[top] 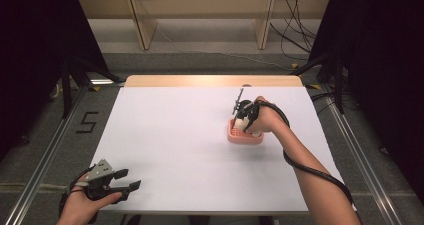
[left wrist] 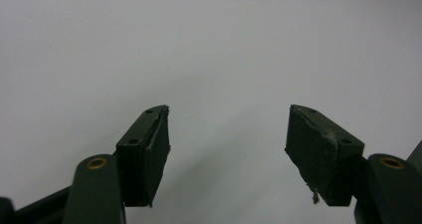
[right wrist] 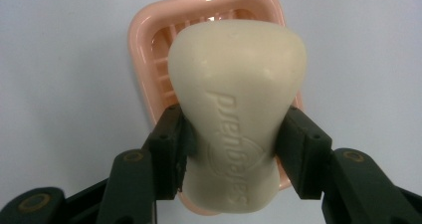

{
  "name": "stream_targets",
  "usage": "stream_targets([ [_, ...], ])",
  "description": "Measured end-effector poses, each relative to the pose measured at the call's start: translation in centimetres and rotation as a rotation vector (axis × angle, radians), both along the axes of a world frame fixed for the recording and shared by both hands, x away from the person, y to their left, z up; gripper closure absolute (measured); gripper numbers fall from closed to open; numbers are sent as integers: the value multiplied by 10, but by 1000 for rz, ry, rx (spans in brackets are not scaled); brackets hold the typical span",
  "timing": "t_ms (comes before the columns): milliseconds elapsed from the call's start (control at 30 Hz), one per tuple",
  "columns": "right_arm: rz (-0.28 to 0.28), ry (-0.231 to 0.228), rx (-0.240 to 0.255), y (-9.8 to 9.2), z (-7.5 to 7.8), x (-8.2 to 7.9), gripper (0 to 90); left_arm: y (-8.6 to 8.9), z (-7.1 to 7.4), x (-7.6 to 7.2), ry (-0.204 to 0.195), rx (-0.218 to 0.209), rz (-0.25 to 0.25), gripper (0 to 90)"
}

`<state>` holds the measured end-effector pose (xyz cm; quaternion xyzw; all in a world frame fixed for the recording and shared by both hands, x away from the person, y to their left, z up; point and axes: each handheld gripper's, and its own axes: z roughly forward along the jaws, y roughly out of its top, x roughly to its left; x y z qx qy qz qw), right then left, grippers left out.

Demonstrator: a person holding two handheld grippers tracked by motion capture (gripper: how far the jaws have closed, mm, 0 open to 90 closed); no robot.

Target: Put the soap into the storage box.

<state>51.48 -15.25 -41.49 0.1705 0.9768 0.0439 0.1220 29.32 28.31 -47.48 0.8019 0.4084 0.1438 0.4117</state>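
A cream bar of soap with embossed lettering is clamped between the jaws of my right gripper, which is shut on it. Directly under the bar lies a pink slatted soap dish, and the bar hovers over it; I cannot tell whether they touch. From the high view the same dish sits right of the table's middle, with my right gripper and the hand above it. My left gripper rests at the near left corner, jaws wide apart; its own view shows the gripper open over bare white surface.
The white table top has a wooden strip along its far edge. Metal rails run down both sides of the table. A cable trails from the right gripper along the forearm. Wooden shelving legs and cables stand on the floor beyond.
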Motion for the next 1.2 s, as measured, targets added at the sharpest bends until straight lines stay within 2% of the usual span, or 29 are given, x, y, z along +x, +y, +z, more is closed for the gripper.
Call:
stream_targets([
  [100,-4,0,1,0,0,0,504,0,0,0,-3,-1,4,331],
  [133,22,2,11,-1,-1,3,504,0,0,0,-3,-1,4,331],
  [167,22,2,11,-1,-1,3,504,0,0,0,-3,-1,4,331],
  [267,-4,5,14,-1,-3,2,504,0,0,0,-4,-3,4,331],
  [367,0,5,22,-1,-4,3,504,0,-1,1,-12,4,1,331],
  [400,-13,14,36,-1,-5,3,504,1,-1,1,-16,9,-1,331],
  [500,-40,8,37,0,-6,2,504,0,-1,1,-15,6,2,331],
  [667,-22,10,41,-2,-10,5,503,0,-1,1,-10,9,-2,331],
  [767,-38,14,31,-1,-10,4,503,1,-1,1,-11,9,-2,331],
  [800,-28,13,34,-1,-11,5,502,0,0,0,4,2,1,331],
  [900,-24,12,34,-1,-12,5,501,0,-1,0,-1,-1,3,331],
  [1000,-47,14,33,1,-12,3,497,-1,-1,0,-1,-18,13,331],
  [1033,-47,14,33,1,-12,3,497,0,-1,1,-10,8,-1,331],
  [1067,-50,16,38,1,-12,3,494,1,-1,2,-16,12,-5,331],
  [1167,-40,9,64,1,-9,4,492,0,-1,0,0,-3,4,331],
  [1200,-41,8,70,0,-6,4,460,-1,-1,0,-1,-15,11,331],
])
